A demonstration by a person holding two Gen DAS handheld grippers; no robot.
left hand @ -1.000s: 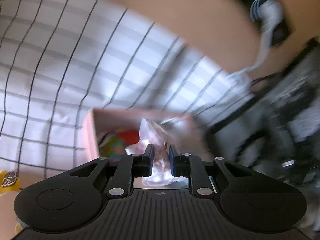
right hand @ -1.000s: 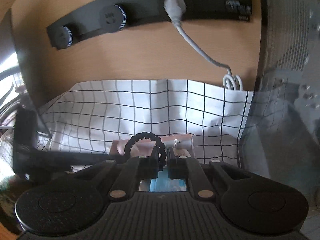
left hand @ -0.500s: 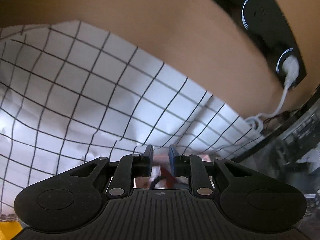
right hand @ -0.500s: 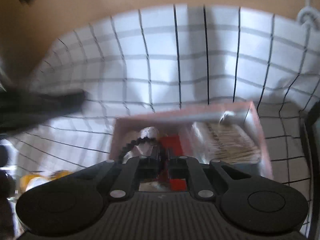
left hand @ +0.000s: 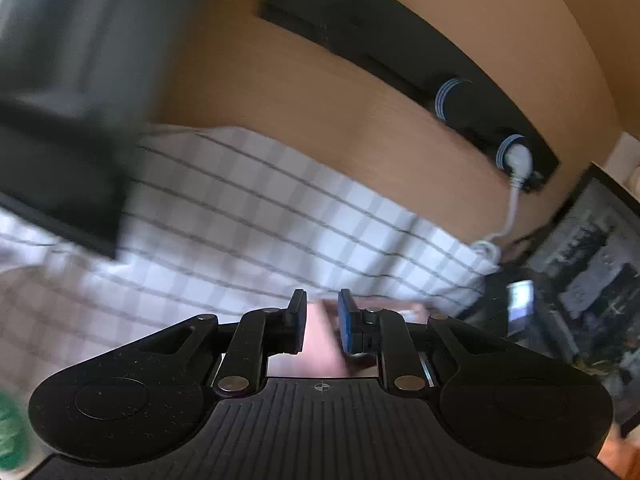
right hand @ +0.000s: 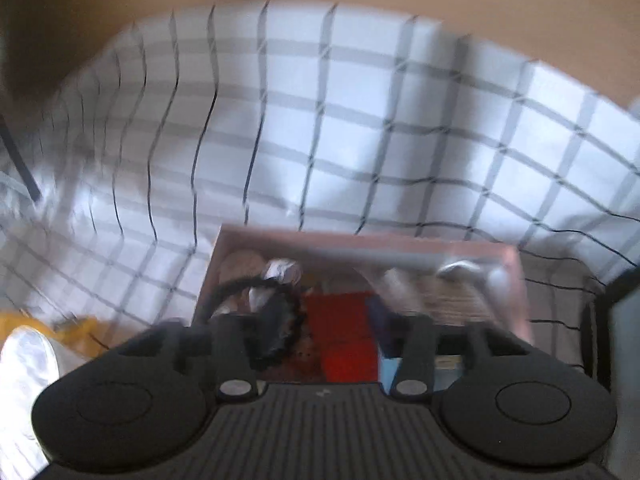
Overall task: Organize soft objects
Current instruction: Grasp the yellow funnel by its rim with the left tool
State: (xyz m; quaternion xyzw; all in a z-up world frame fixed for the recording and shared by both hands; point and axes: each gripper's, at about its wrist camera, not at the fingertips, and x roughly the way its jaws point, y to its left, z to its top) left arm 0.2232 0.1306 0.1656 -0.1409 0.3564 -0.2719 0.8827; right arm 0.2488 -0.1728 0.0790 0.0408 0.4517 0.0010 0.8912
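Note:
In the right wrist view a pink box [right hand: 400,246] sits on a white checked cloth [right hand: 320,120]. It holds a red item [right hand: 340,336], a crumpled white piece [right hand: 280,270], a bundle of pale sticks [right hand: 452,302] and more. My right gripper [right hand: 340,328] hangs over the box with its jaws wide apart. A black hair tie [right hand: 276,320] lies just off its left finger. My left gripper [left hand: 322,320] is open and empty. A blurred pink edge [left hand: 384,308] shows beyond its fingers.
A wooden wall [left hand: 320,128] with a black socket strip [left hand: 440,80] and white plug [left hand: 520,160] stands behind the cloth. A dark object [left hand: 60,184] is at left, dark clutter [left hand: 580,260] at right. A yellow item [right hand: 72,332] lies left of the box.
My right gripper tilted down over the pink box and opened, and the black hair tie left its grip. My left gripper dropped a crumpled white piece and swung up and left.

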